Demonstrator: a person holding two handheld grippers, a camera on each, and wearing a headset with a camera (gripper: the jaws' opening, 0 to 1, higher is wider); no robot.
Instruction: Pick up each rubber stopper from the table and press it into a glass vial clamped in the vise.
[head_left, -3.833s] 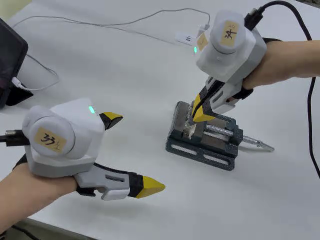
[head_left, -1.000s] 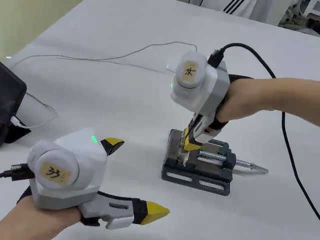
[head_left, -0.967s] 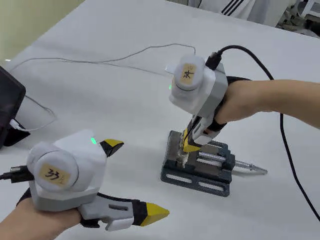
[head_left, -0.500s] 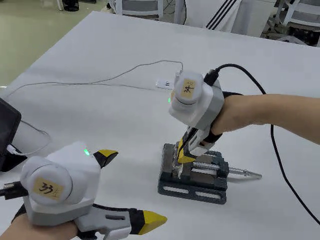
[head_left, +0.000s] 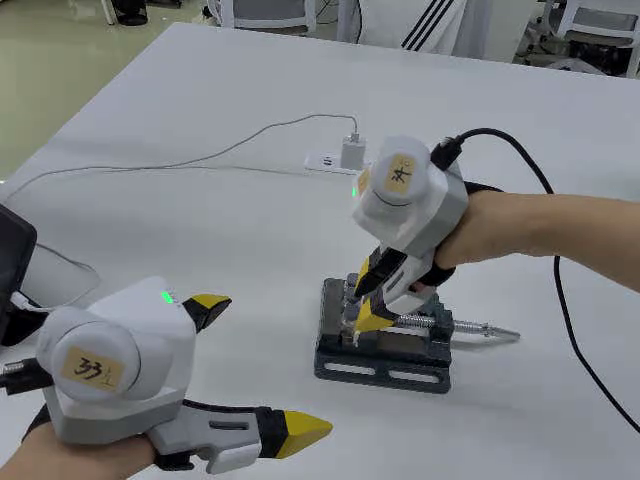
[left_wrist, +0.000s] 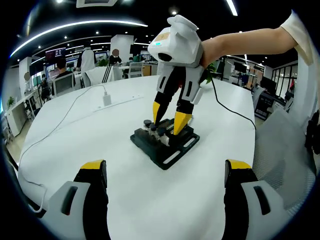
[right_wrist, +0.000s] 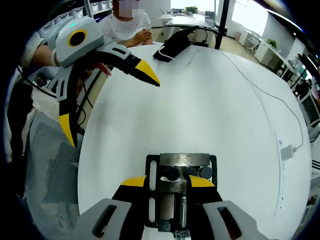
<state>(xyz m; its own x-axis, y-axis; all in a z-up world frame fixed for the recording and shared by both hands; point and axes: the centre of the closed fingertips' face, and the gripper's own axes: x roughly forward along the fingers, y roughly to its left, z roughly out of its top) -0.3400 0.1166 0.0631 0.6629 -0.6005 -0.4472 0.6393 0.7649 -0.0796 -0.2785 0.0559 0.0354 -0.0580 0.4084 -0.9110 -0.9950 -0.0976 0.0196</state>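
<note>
A dark vise (head_left: 382, 352) stands on the white table and clamps three glass vials (left_wrist: 154, 129) in a row, each capped with a dark rubber stopper (right_wrist: 189, 172). My right gripper (head_left: 368, 300) hovers just over the vise, open, its yellow tips on either side of the vial row (right_wrist: 168, 181) with nothing held between them. From the left gripper view, the right gripper (left_wrist: 169, 117) points down at the vials. My left gripper (head_left: 258, 367) is near the table's front left, open and empty, well apart from the vise (left_wrist: 165, 142).
A white charger plug (head_left: 352, 153) and its cable lie behind the vise. The vise's screw handle (head_left: 487, 330) sticks out to the right. A dark device (head_left: 10, 268) sits at the left edge. A black cable (head_left: 560, 290) trails from the right gripper.
The right gripper's jaws, together on a vial top before, have parted over the vise. The left gripper has stayed put. The head camera has shifted.
</note>
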